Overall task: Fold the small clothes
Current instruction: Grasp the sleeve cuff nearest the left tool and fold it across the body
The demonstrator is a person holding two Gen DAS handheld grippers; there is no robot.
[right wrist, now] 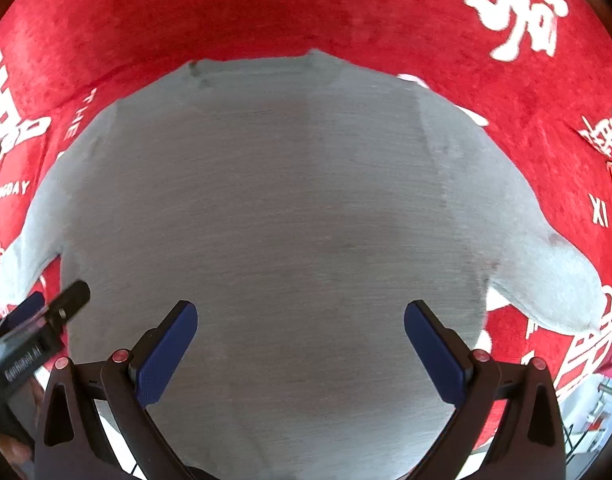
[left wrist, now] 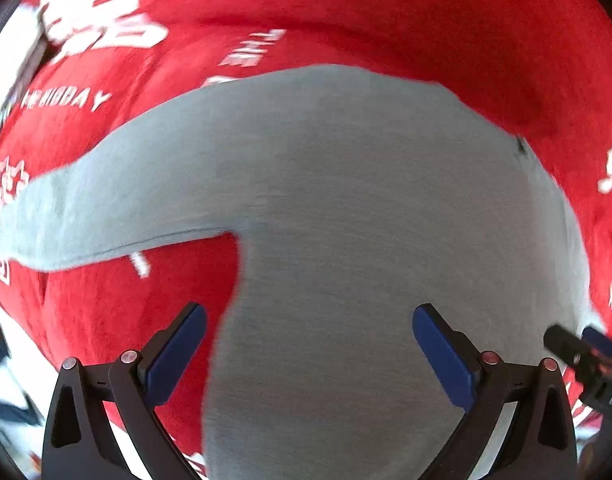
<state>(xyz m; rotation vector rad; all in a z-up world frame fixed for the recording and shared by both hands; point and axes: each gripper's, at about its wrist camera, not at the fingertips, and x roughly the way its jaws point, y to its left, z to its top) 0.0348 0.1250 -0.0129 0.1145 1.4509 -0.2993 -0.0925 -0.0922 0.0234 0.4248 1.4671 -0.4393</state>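
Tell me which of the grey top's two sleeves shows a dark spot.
The sleeve on the right of the right wrist view, with a small dark mark near the armpit. The other sleeve, stretching left in the left wrist view, looks plain grey.

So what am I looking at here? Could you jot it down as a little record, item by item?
garment: grey long-sleeved top, spread flat and unfolded
sleeves: both stretched out sideways; one sleeve in the left wrist view, the other sleeve in the right wrist view
surface: red cloth with white lettering
left gripper: open, holding nothing, over the top's left edge
right gripper: open, holding nothing, over the top's body
folding: not yet begun
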